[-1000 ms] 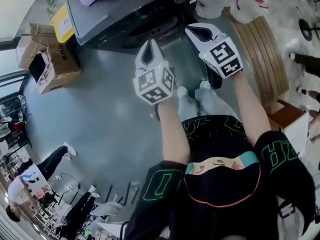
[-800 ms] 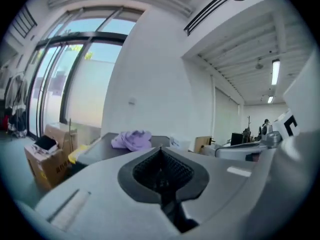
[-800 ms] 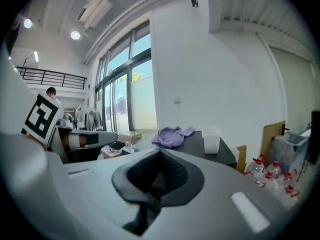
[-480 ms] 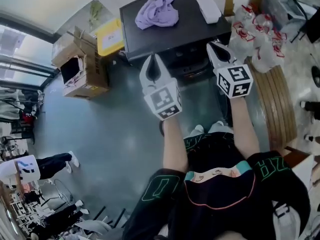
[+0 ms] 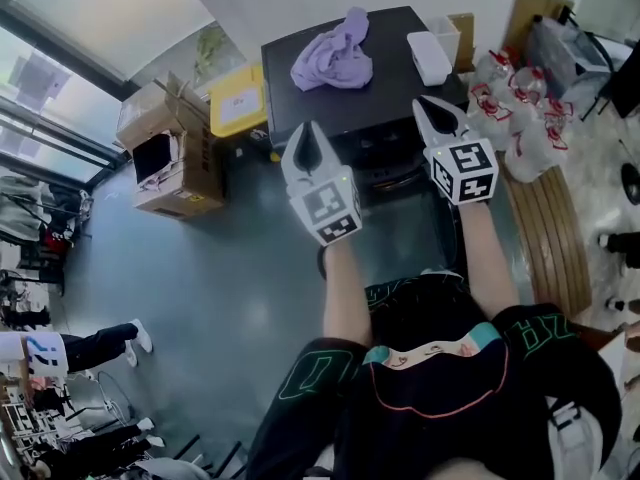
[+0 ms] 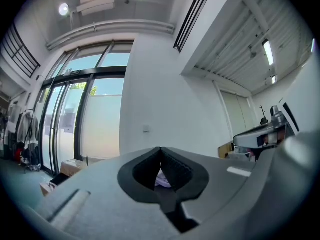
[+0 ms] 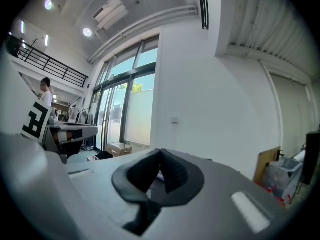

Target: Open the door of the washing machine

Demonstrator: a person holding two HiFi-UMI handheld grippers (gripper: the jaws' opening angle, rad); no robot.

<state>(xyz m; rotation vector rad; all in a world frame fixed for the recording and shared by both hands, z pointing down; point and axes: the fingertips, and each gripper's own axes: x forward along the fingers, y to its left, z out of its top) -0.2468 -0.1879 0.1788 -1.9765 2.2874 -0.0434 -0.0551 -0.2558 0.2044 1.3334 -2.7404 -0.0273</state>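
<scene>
We hold both grippers level in front of the washing machine (image 5: pixel 395 83). It stands against the white wall at the top centre of the head view.

**Left gripper** (image 5: pixel 308 133): the jaws are pressed together, tip to tip, and pinch nothing. In the left gripper view (image 6: pixel 160 150) the dark pads meet at the tips. A sliver of the purple cloth (image 6: pixel 161 177) shows through the gap below them, well behind the jaws.

**Right gripper** (image 5: pixel 430 110): the jaws are likewise pressed together and empty. In the right gripper view (image 7: pixel 160 152) the pads meet at the tips, and the white wall lies beyond.

**Washing machine:** we see its dark top panel from above. The front face, which carries the door, is a narrow dark band between the two grippers. We cannot tell from this angle how the door stands. Neither gripper touches the machine.

**On the top panel:** the purple cloth (image 5: pixel 335 58) lies crumpled toward the left. A white rectangular container (image 5: pixel 428 56) lies toward the right, apart from the cloth.

**Surroundings:** a yellow box (image 5: pixel 238 100) stands just beside the machine's left side, with open cardboard boxes (image 5: pixel 165 158) further left. White plastic bags (image 5: pixel 515 108) are piled to the right, next to a wooden slatted bench (image 5: pixel 545 238).
</scene>
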